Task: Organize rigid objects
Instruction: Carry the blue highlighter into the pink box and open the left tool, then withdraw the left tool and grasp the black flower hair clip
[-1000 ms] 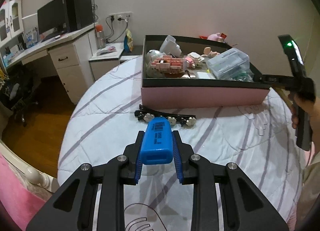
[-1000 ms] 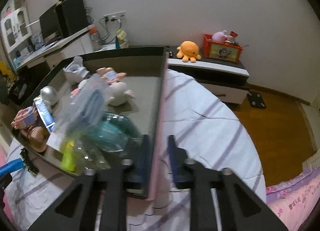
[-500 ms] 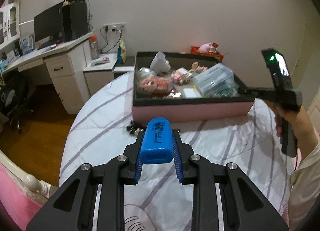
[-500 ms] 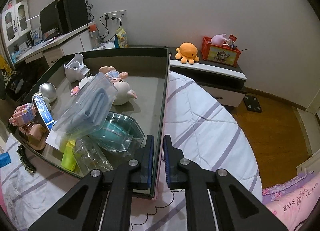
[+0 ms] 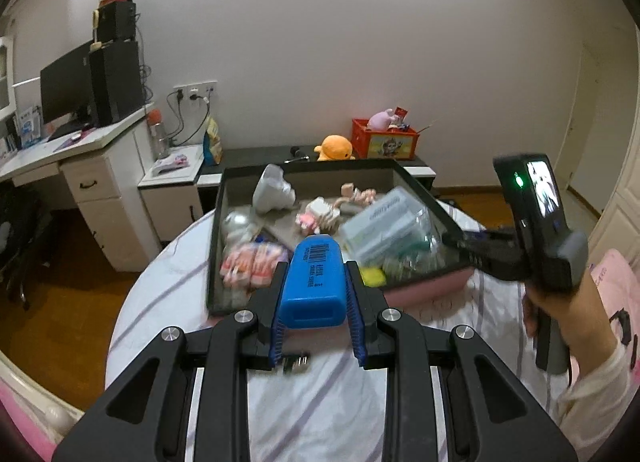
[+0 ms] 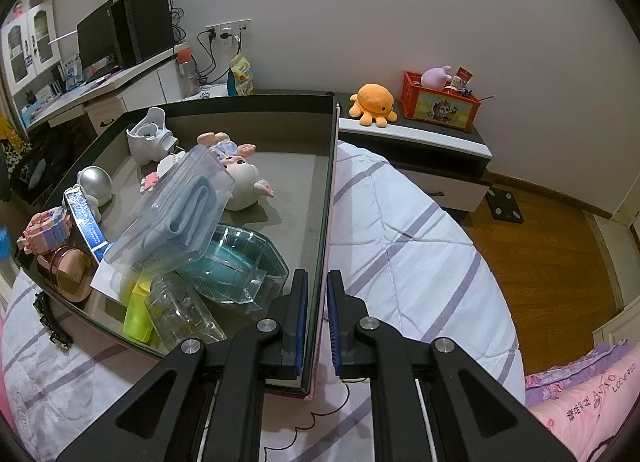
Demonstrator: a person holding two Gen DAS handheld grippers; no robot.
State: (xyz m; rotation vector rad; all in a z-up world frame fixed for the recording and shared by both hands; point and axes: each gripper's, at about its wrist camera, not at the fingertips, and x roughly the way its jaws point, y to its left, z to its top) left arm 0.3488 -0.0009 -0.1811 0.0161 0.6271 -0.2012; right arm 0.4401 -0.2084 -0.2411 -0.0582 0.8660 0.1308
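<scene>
Rising since earlier frame, left gripper (image 5: 313, 294) now looking down into pink box (image 5: 424, 289), where before only box's side was facing it. Jaws clamping blue case (image 5: 313, 282), carrying it above striped bedspread (image 5: 316, 402), near box's front edge. Black hair clip (image 6: 50, 318) lying on bedspread beside box. Right gripper (image 6: 315, 316) pinching box's right wall, staying put.
</scene>
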